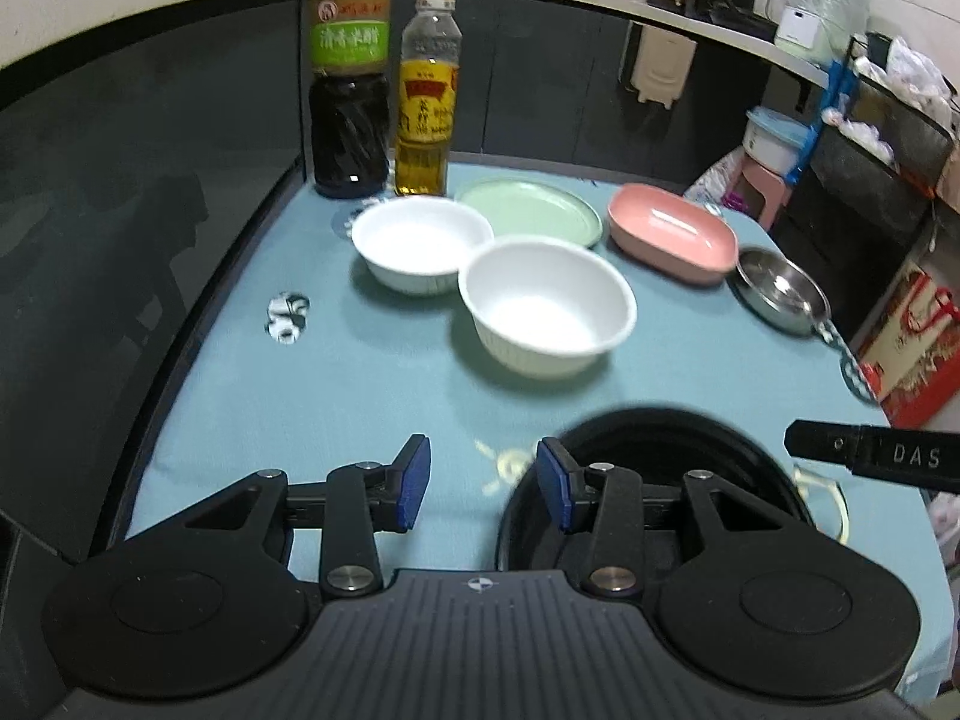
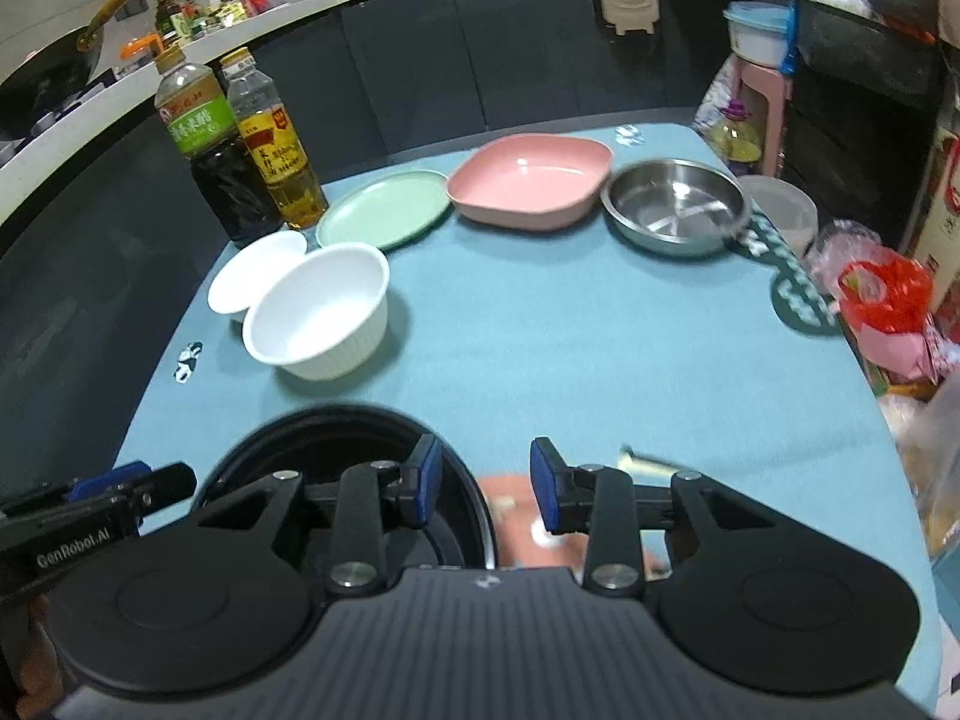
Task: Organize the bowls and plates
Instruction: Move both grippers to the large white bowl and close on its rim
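Note:
Two white bowls stand mid-table, the nearer one [image 1: 547, 305] [image 2: 321, 309] touching the farther one [image 1: 420, 242] [image 2: 259, 270]. Behind them lie a green plate [image 1: 531, 210] [image 2: 387, 207], a pink square dish [image 1: 672, 233] [image 2: 531, 180] and a steel dish [image 1: 780, 289] [image 2: 675, 204]. A black bowl [image 1: 660, 438] [image 2: 336, 438] sits at the near edge. My left gripper [image 1: 483, 489] is open and empty, its right finger over the black bowl's rim. My right gripper [image 2: 486, 489] is open and empty, its left finger over the same bowl.
A dark vinegar bottle [image 1: 350, 78] [image 2: 216, 150] and a yellow oil bottle [image 1: 425, 96] [image 2: 276, 144] stand at the back left of the blue tablecloth [image 1: 360, 390] [image 2: 570, 330]. A checked mat [image 2: 798, 282] lies at the right edge; bags and boxes crowd the floor beyond.

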The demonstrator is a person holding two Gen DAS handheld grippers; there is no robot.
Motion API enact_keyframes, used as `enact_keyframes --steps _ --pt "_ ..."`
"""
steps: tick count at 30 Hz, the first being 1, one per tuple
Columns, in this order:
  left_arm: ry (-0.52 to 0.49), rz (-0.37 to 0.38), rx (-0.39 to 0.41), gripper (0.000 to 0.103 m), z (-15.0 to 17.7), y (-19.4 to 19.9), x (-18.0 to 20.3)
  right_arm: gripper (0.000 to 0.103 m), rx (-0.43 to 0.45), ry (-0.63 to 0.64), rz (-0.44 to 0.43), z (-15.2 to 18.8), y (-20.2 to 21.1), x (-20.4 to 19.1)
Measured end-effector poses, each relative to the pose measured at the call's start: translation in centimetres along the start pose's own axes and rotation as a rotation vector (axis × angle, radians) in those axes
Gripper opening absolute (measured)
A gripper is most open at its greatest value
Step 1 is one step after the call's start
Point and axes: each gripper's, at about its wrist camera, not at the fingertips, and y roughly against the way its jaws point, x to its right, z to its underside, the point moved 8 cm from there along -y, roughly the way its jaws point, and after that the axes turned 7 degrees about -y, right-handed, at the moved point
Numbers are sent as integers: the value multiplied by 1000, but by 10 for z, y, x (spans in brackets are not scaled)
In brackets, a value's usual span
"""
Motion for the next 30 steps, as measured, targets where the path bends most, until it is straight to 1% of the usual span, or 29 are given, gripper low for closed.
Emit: enact_keyframes --steps 6,11,22,25,30 --pt "42 -5 -9 37 -26 -19 -4 33 -22 25 -25 -19 -13 -15" --pt "69 -10 -21 37 -41 -37 -8 33 -32 40 -36 -31 -25 -25" --pt "103 -12 -54 37 -56 -69 -14 33 -60 48 -62 -48 -51 -41" --pt "110 -11 -54 37 -61 -76 -15 33 -70 56 -60 -52 -61 -46" --pt "112 -10 -79 37 -62 -92 -16 33 -98 59 -65 -55 -79 -51"
